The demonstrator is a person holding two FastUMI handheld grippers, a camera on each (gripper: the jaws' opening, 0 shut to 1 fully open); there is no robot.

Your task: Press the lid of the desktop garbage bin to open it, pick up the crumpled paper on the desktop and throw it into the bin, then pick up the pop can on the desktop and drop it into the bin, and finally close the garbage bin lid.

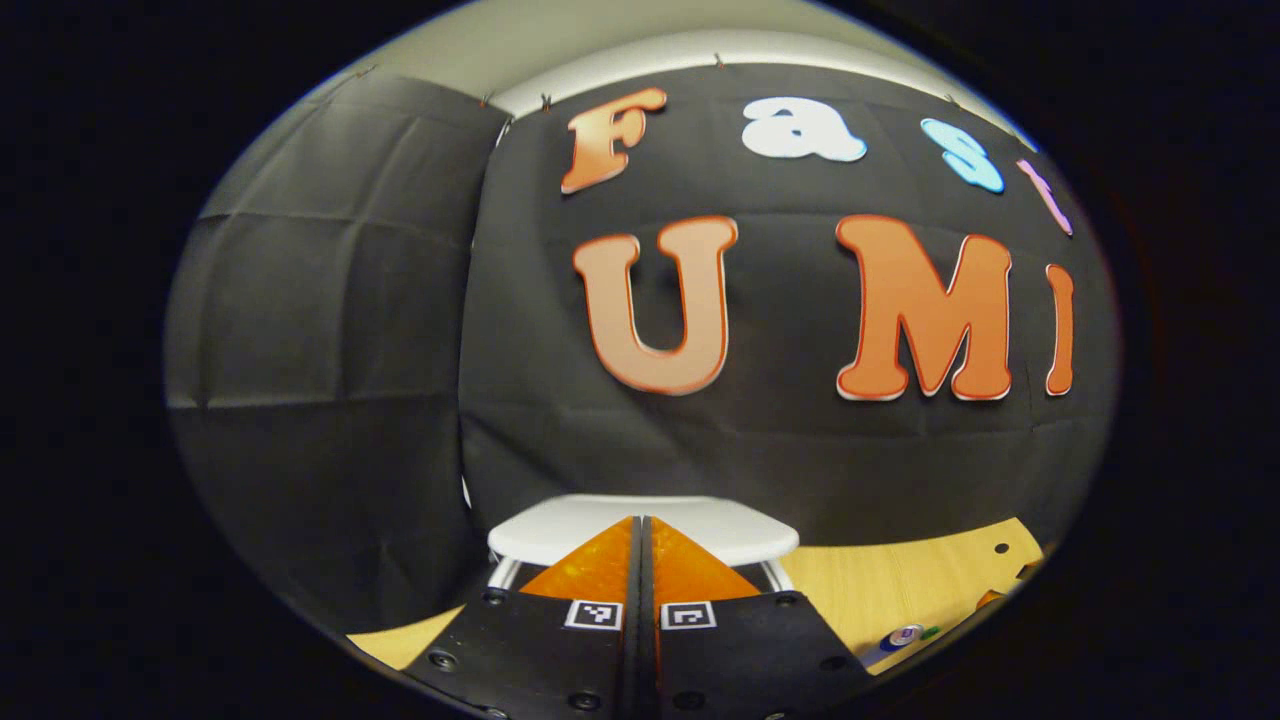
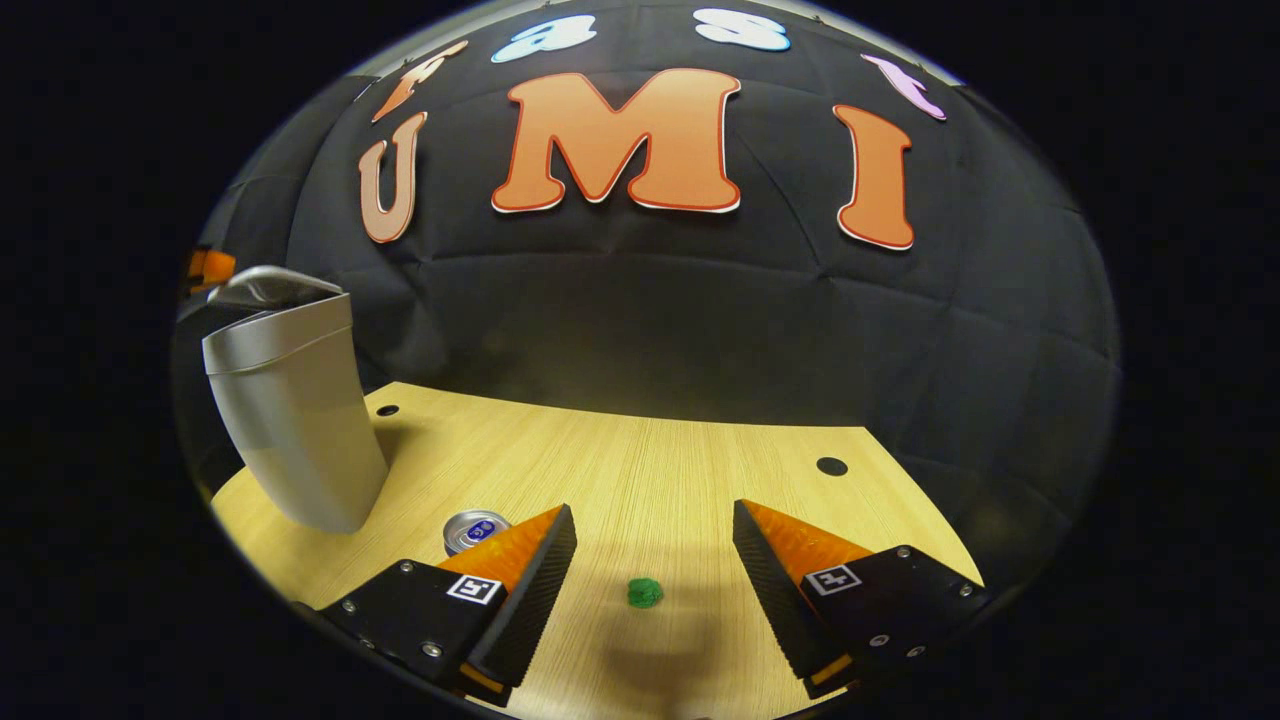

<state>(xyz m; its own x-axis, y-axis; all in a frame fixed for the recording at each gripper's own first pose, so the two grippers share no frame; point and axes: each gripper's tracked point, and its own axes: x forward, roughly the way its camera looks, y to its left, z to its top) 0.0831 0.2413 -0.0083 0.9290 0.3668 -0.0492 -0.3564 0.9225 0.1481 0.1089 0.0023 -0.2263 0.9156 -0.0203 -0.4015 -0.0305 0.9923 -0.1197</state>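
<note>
right claw [image 2: 655, 560] spread wide, crumpled paper [image 2: 645, 592] on desktop [image 2: 640, 470] between fingers.

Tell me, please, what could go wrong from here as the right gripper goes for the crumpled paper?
1. The green crumpled paper is small beside the wide-open right gripper; the fingers could close short of it or flick it away.
2. The pop can sits right beside one finger, so a descent might knock it.
3. The bin lid looks only partly raised, so a throw might bounce off.
</note>
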